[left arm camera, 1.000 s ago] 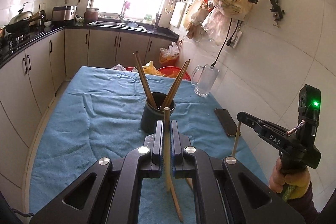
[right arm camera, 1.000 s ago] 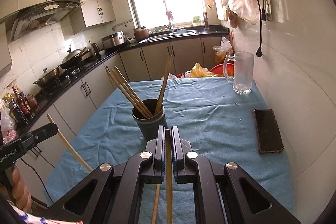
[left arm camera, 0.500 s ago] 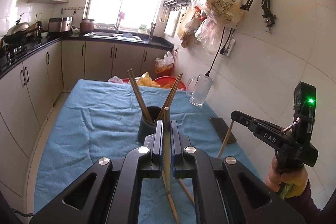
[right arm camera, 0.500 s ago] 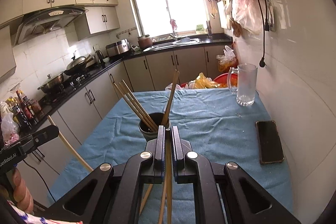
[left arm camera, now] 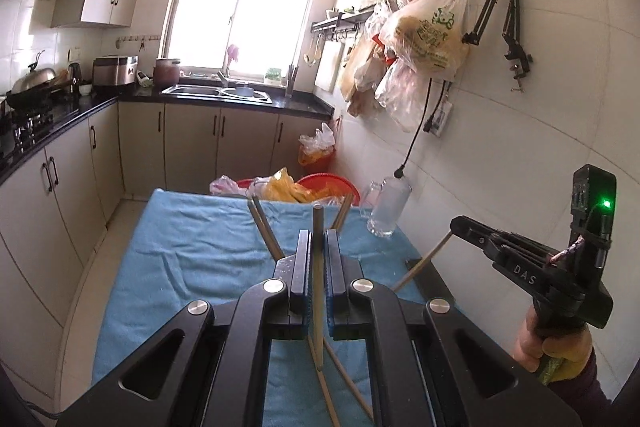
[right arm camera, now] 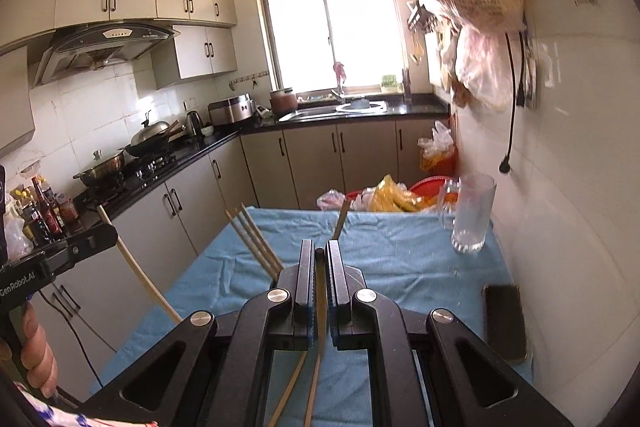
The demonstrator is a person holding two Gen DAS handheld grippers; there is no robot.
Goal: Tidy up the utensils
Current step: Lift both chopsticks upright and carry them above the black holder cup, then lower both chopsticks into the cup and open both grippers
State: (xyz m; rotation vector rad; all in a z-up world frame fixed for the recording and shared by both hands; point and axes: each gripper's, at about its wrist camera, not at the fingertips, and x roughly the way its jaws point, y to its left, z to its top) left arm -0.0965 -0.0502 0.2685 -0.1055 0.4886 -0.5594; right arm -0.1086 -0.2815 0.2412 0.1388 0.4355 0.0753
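Chopsticks: one pinched in left gripper (left arm camera: 316, 247), one in right gripper (right arm camera: 319, 259), fingers clamped tight on each, both above holder hidden behind fingers mid blue-clothed desk (left arm camera: 180, 259); advice: tip ends down, lower btwn leaning sticks (right arm camera: 252, 239), then release.

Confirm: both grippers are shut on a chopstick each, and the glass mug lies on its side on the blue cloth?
Not quite. The glass mug stands upright on the blue cloth, per the right wrist view. The left gripper and right gripper each clamp a chopstick.
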